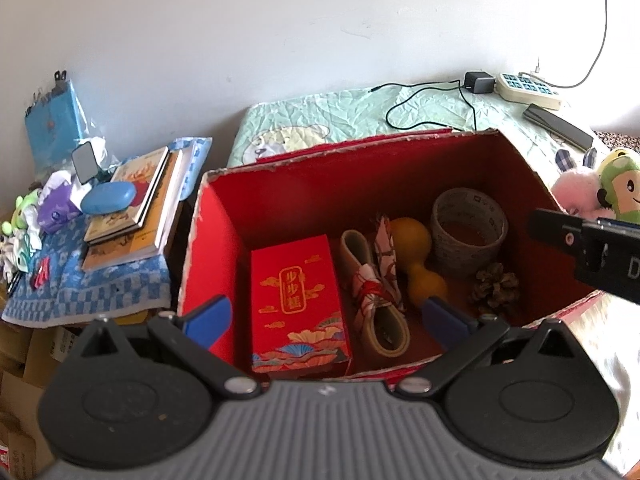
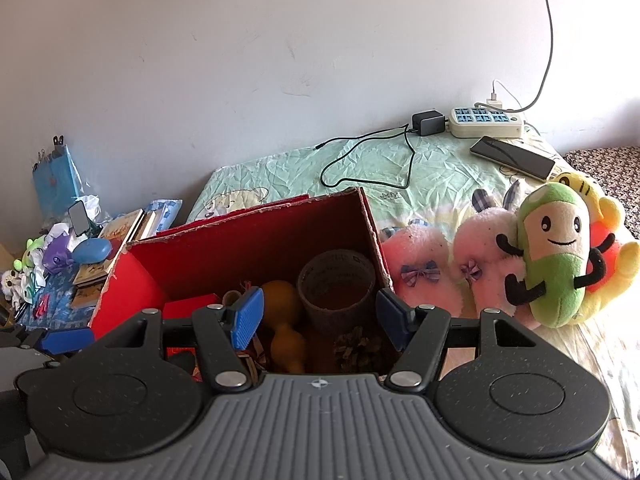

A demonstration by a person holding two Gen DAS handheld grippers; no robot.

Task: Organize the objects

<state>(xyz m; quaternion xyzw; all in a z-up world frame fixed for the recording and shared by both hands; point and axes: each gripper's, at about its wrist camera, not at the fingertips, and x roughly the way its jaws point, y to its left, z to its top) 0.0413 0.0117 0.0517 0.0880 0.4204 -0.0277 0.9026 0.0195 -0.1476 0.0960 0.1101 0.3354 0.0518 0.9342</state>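
An open red cardboard box (image 1: 216, 240) stood on the bed (image 2: 400, 168), and both sets of tongs hung just above its near edge. The left tongs (image 1: 326, 316) were spread wide and held nothing; the right tongs (image 2: 320, 316) were likewise parted and empty.

Inside the box, seen from the left wrist, a small red carton with gold lettering (image 1: 298, 300) stood at about 7 o'clock. Just beside it, toward the middle, lay a folded fan tied with red cord (image 1: 378, 284), touching a tan strap or loop (image 1: 384, 332) underneath. An orange gourd (image 1: 418, 264) lay next to the fan. At 2 o'clock in the box sat a wide roll of tape (image 1: 468, 232), and a pinecone (image 1: 496, 288) rested in front of it.

Outside the box, at 3 o'clock from the right wrist, a green plush doll (image 2: 556, 256) leaned against a pair of pink fluffy slippers (image 2: 424, 268). Further back on the bed lay a power strip (image 2: 486, 122) with a black charger (image 2: 428, 122) plugged in, and a phone (image 2: 514, 158) near it. At 9 o'clock a stack of books (image 1: 132, 216) carried a blue case (image 1: 108, 198).
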